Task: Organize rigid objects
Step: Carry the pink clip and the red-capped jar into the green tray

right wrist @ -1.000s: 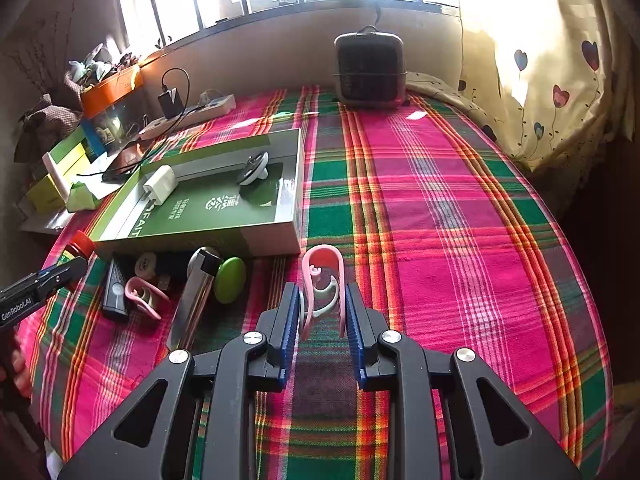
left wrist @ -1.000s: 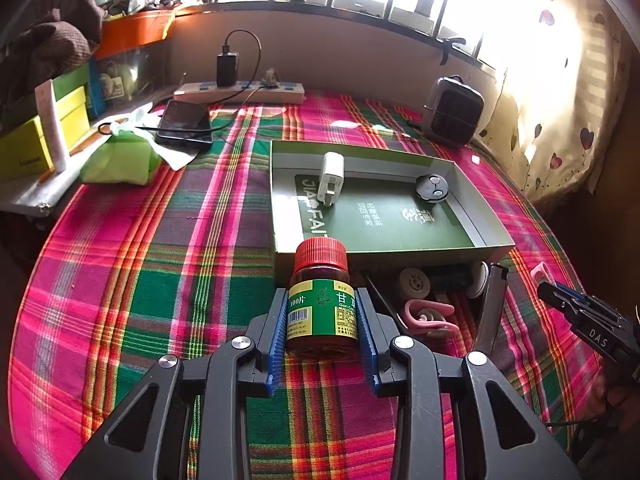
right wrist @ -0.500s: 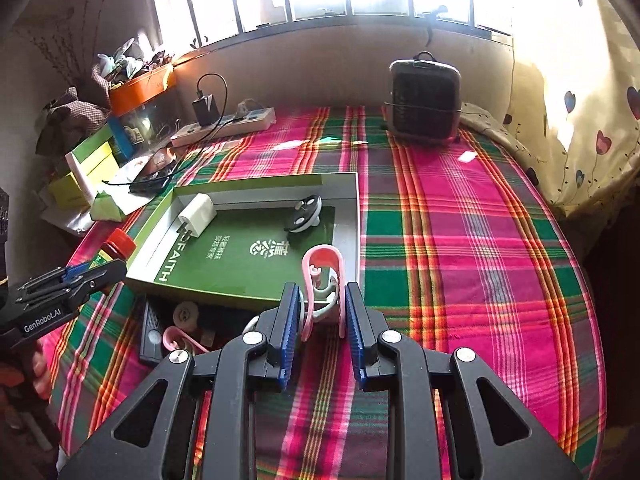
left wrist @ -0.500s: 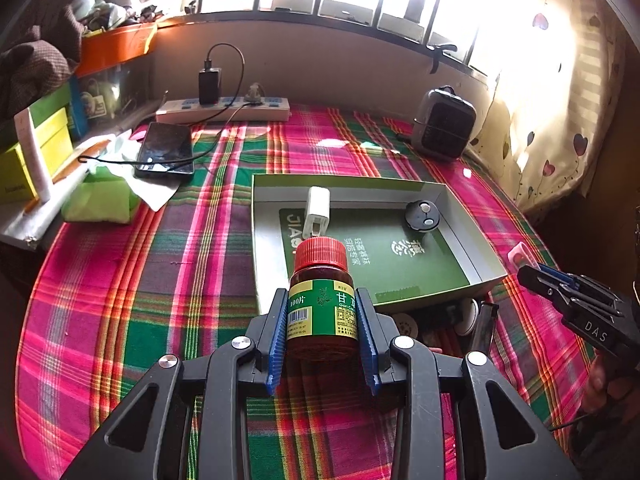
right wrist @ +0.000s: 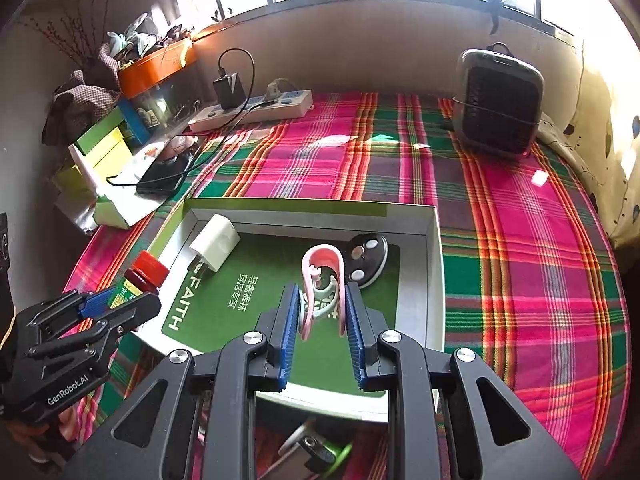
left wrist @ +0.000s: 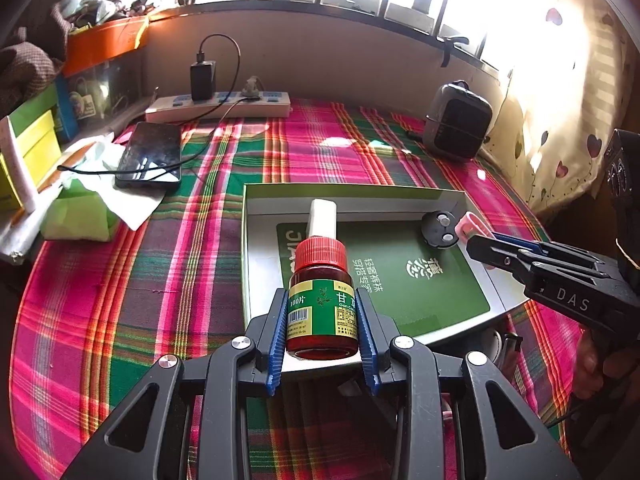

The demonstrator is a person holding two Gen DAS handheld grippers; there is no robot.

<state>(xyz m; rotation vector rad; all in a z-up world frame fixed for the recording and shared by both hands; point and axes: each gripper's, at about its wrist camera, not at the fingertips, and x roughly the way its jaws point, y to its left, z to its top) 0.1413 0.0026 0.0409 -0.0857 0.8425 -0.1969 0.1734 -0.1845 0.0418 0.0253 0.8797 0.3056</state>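
- Green box (right wrist: 434, 264) on the plaid worktop (right wrist: 520, 240) holds a white charger (right wrist: 215, 242) and a black round disc (right wrist: 366, 258).
- My left tool (left wrist: 322, 320) clamps a red-capped bottle (left wrist: 322, 300), label "100片", over the box's near edge.
- My right tool (right wrist: 322, 320) pinches a pink clip (right wrist: 324, 280) above the box.
- Box print reads "FAITH"; items below the box are cut off.

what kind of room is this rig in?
Probably a lived-in home room, not a lab: a table under a pink-and-green plaid cloth beside a barred window, a white power strip charging a black smartphone, and a heart-print curtain.
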